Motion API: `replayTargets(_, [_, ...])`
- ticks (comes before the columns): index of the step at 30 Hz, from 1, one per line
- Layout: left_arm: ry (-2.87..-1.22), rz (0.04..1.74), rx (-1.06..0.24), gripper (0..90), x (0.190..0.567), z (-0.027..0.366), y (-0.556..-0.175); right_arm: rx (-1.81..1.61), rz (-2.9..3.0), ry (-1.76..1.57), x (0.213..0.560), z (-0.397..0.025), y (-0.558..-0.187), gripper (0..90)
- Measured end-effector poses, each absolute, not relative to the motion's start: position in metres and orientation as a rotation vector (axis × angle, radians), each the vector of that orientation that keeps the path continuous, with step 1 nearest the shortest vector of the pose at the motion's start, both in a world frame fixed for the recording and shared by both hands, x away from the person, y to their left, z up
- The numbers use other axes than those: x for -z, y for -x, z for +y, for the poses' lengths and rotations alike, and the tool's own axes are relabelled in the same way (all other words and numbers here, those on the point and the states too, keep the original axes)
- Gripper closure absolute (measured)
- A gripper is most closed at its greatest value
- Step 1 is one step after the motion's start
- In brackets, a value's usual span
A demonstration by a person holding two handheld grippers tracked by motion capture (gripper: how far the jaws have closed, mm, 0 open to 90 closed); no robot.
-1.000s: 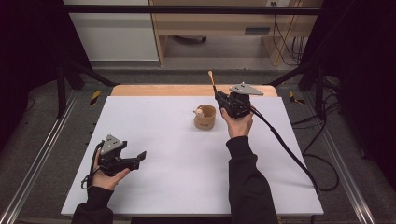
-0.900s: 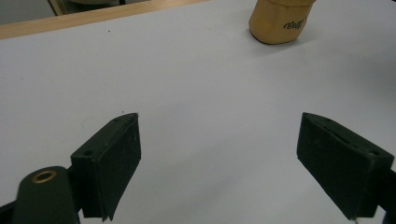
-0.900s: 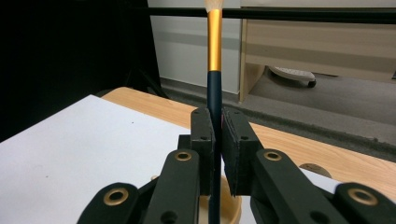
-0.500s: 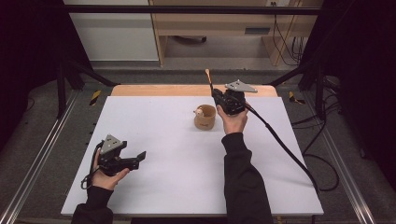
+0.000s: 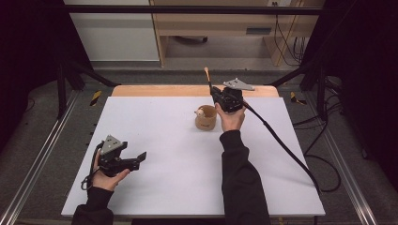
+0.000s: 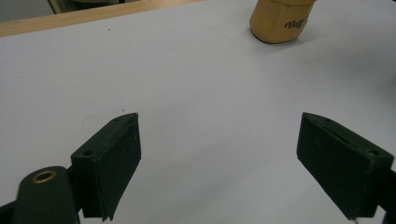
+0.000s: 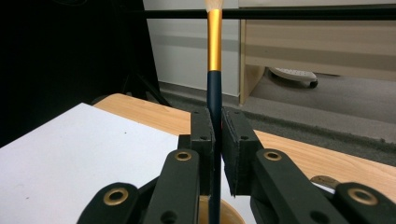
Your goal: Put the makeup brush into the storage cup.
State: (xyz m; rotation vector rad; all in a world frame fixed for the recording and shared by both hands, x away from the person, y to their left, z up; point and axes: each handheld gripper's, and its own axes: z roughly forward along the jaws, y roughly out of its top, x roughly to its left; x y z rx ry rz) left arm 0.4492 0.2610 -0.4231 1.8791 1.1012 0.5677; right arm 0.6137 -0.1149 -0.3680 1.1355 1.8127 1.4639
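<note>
My right gripper (image 5: 214,92) is shut on a brush (image 5: 207,78) with a dark handle, a gold ferrule and a pale tip. It holds the brush upright, tip up, just above and behind a tan cup (image 5: 205,120). In the right gripper view the brush (image 7: 215,42) runs up between the closed jaws of the gripper (image 7: 217,126), and the cup's rim (image 7: 233,215) lies just below. A pale rounded thing (image 5: 201,112) pokes out of the cup. My left gripper (image 5: 140,156) rests on the table at the near left, open and holding nothing. In the left gripper view the gripper (image 6: 219,140) faces the cup (image 6: 279,21) far ahead.
The white tabletop (image 5: 178,178) ends at a wooden strip (image 5: 155,90) on the far side. A black cable (image 5: 281,140) trails from the right gripper over the table's right part. Metal rails (image 5: 42,154) run along both sides.
The right gripper has moved slightly left and away with the brush, staying over the cup. The left gripper has not moved.
</note>
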Motion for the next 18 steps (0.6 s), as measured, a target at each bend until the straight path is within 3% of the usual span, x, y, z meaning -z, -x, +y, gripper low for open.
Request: replayTargets(18, [-1.878, 1.104, -0.565, 13.1, 0.425, 0.261, -0.45, -1.449, 1.827, -1.152, 0.382, -0.107, -0.627, 83.5])
